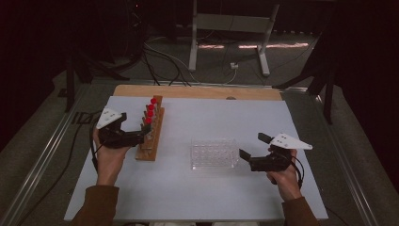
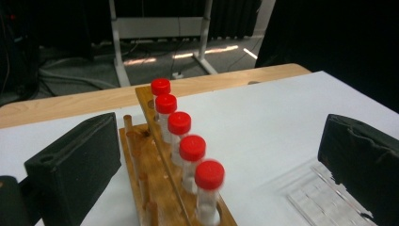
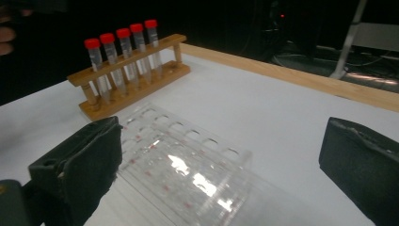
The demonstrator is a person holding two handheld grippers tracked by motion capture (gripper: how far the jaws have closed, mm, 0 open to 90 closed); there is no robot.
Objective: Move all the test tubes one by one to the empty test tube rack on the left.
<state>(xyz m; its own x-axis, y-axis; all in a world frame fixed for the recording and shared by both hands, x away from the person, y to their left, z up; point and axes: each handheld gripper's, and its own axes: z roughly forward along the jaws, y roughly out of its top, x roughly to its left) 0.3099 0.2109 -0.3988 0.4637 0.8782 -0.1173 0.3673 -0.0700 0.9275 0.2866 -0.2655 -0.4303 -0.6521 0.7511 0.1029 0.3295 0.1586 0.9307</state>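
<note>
On white table (image 1: 263,117) — five red-capped tubes (image 2: 192,148), one wooden rack (image 1: 151,137), one clear rack (image 1: 214,153).

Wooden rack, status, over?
Both grippers open, left at wooden rack, right by clear rack. Five red-capped tubes seated. Nothing blocking.

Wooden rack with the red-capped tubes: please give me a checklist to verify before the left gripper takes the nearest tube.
1. Left gripper jaws open, nothing between them: ok.
2. Five clear red-capped tubes upright in the brown wooden rack: ok.
3. Nearest tube lined up between the jaws: ok.
4. Clear plastic rack with empty holes free to receive a tube: ok.
5. Right gripper open beside the clear rack: ok.
6. Tube caps tight: cannot tell.
</note>
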